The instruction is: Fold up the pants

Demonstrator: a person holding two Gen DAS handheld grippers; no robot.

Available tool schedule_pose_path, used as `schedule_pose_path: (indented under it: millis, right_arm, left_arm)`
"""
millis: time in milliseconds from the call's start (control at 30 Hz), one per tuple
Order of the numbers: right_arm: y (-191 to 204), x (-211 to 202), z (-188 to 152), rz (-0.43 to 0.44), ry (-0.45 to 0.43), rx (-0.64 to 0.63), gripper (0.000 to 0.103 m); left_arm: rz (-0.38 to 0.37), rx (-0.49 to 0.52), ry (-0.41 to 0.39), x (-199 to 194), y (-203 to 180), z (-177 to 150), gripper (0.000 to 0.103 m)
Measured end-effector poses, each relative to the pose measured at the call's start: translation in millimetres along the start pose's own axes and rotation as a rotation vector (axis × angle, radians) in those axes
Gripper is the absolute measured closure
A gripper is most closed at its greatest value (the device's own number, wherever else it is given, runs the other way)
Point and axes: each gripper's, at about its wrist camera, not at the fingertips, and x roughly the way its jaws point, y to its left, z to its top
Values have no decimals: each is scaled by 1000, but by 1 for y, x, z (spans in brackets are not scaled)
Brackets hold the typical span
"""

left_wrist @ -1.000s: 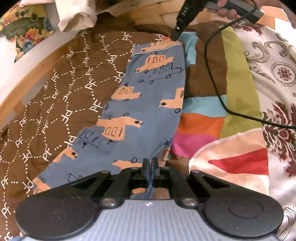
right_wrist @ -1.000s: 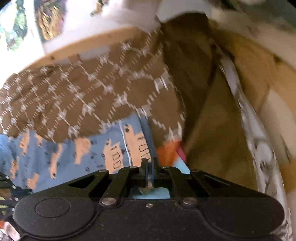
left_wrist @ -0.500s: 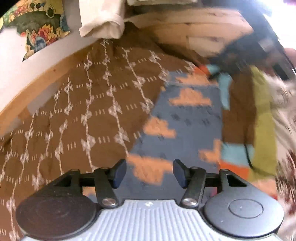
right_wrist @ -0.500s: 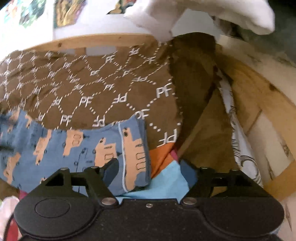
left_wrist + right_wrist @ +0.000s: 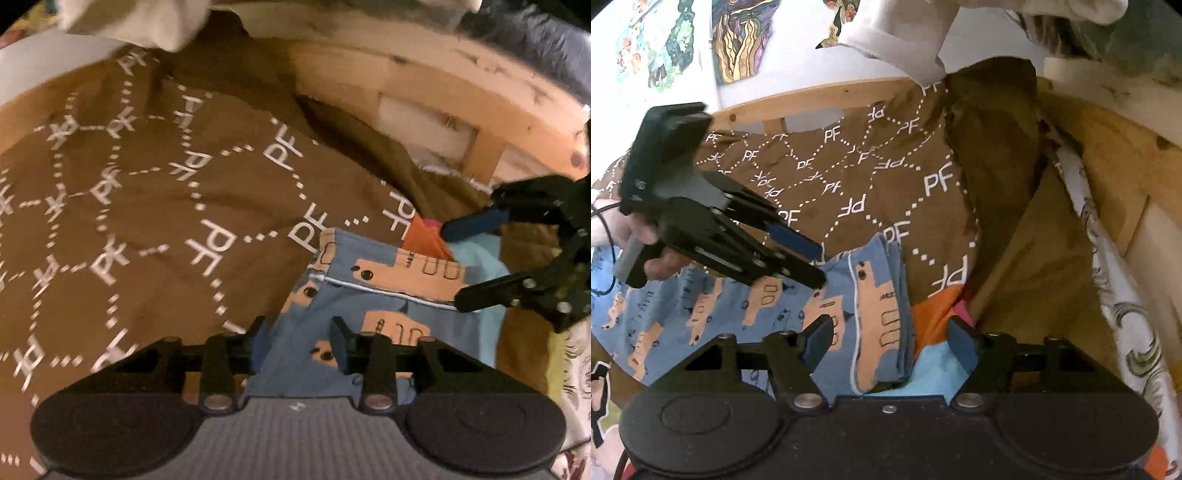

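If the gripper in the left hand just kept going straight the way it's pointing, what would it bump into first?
Most likely the blue pants with orange vehicle prints, lying right between and ahead of the left gripper, whose jaws are closing with nothing gripped. Beyond them lies the brown blanket with white PF lettering. Depth is hard to judge.

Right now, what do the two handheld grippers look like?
Both are black linkage frames with silver pivot screws and two round black discs at the base. The left gripper has a ribbed grey body; the right gripper a black one. Fingers carry blue pads. A thin black cable trails from the left one.
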Motion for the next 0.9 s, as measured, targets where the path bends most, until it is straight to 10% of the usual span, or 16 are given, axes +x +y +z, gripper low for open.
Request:
schedule_pose_path:
  millis: [300,500,567,700,900]
  right_arm:
    - [3,0,4,65,-38,-52,45]
    - [1,21,-2,-31,35,-31,73]
    - [2,17,-2,-21,21,-10,66]
    - [10,6,-5,10,-14,-38,37]
    - [41,-2,4,29,-54,-146,26]
  left_arm:
    - [5,-6,-29,15,-10,11,92]
    - [110,-27,-63,19,-30,8,93]
    - [113,-14,-68,11,-31,5,92]
    - [98,-53,-136,-40,-15,-20,48]
    - [276,-60,-130,-137,29,-91,47]
